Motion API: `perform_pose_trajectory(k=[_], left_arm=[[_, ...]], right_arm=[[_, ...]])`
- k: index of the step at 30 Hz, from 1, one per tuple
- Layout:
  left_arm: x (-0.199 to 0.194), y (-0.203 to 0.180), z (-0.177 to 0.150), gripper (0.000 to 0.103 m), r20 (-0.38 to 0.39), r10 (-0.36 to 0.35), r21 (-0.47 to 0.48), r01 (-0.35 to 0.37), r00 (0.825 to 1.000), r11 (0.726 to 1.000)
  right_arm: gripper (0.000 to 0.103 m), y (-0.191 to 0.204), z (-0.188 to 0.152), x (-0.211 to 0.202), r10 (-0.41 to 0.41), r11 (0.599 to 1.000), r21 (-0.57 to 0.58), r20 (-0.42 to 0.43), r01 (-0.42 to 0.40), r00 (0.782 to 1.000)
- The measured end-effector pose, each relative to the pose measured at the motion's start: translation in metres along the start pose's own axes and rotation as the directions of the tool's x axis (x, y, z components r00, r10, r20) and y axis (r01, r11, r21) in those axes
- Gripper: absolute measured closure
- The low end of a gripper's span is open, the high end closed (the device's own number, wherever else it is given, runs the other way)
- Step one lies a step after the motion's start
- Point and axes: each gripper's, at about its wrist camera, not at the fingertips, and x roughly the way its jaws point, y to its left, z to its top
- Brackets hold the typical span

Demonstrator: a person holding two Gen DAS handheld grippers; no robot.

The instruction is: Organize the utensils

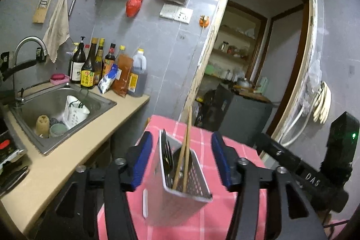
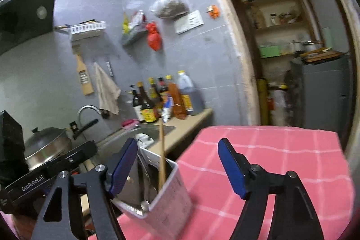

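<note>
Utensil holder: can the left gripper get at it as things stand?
Probably yes. The left gripper is open, and the utensil holder stands on the pink tablecloth between its fingers, with gaps on both sides. Nothing blocks closing; the chopsticks stick up inside.

- The utensil holder (image 1: 180, 201) between the left fingers (image 1: 141, 163) looks like thin, dull grey metal, its inner wall perforated with small holes.
- The chopsticks (image 1: 186, 150) standing in it are plain light wood, matt.
- The slotted utensil (image 1: 167, 150) beside them is dark and slightly glossy.
- The finger pads are smooth blue, matt; the arms behind them are black, with bright metal screws.
- The surface (image 2: 281, 161) under the right fingers (image 2: 231, 168) carries a pink checked cloth, soft and matt.
- Left of the left fingers, the sink (image 1: 45, 102) is brushed steel, and the counter (image 1: 74, 154) is smooth beige.
</note>
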Motion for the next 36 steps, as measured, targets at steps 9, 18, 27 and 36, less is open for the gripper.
perform_pose_trajectory(k=[9, 18, 27, 36], left_arm=[[-0.03, -0.01, -0.026, 0.028, -0.149, 0.005, 0.093, 0.009, 0.989, 0.996], [-0.058, -0.002, -0.062, 0.023, -0.212, -0.027, 0.122, 0.054, 0.977, 0.991], [-0.078, 0.005, -0.093, 0.023, -0.238, -0.04, 0.154, 0.078, 0.971, 0.985], [-0.089, 0.005, -0.104, 0.023, -0.224, -0.054, 0.176, 0.095, 0.973, 0.98]], right_arm=[[0.0, 0.001, -0.026, -0.078, -0.235, 0.97, 0.06, -0.047, 0.237, 0.971], [0.0, 0.037, -0.079, -0.127, -0.425, 0.903, 0.042, -0.053, 0.428, 0.903], [0.0, 0.056, -0.116, -0.151, -0.525, 0.849, 0.006, -0.082, 0.528, 0.847], [0.0, 0.061, -0.123, -0.151, -0.541, 0.839, 0.005, -0.091, 0.544, 0.836]])
